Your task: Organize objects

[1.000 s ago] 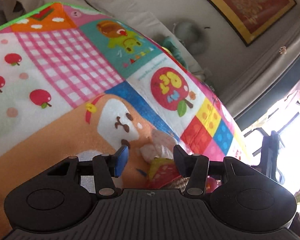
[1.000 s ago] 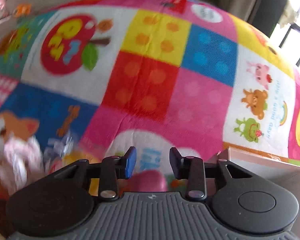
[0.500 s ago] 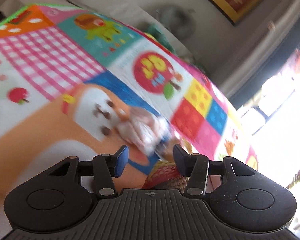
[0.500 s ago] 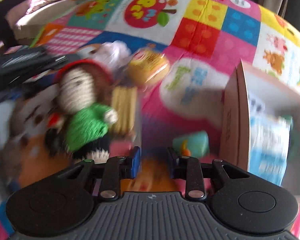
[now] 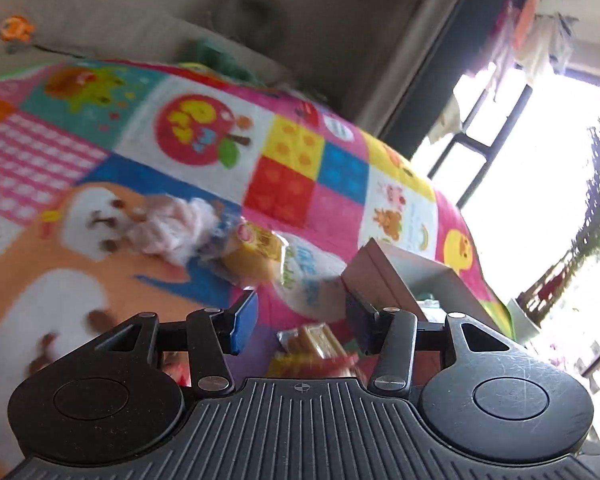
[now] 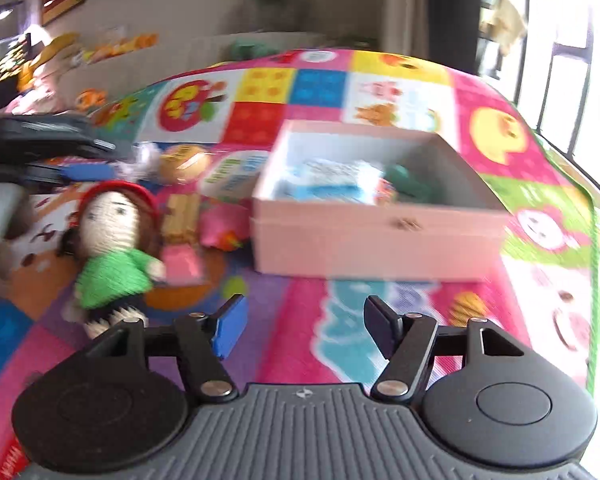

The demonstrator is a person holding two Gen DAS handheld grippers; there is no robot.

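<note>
Both pairs of tongs are hanging above a bright patchwork play mat [image 6: 496,128] with nothing between their fingers. The right tongs [image 6: 304,326] are standing wide apart over a purple and pink patch of the mat. The left tongs [image 5: 302,322] are gaping too, and in the right wrist view they are showing at the far left edge as a dark shape with a blue pad.

A pale pink box [image 6: 374,236] is sitting open on the mat ahead of the right tongs, its long axis running left to right across that view, with a small metal clasp on its near wall. Inside it a blue and white packet [image 6: 332,182] is lying flat, and something dark green [image 6: 406,184] is lying beside it toward the right; the blur is hiding what that is.

Left of the box, a crocheted doll [image 6: 112,248] in a green top and red hat is lying on its back, head pointing away from the right tongs and feet toward them. Just beside it a wafer packet [image 6: 182,218] is lying lengthwise in the same direction, close to the box's left wall. Further back a round yellow packet [image 6: 184,164] is resting on the mat. In the left wrist view a crumpled pinkish-white wrapper [image 5: 172,232] is lying just left of that yellow packet.
</note>
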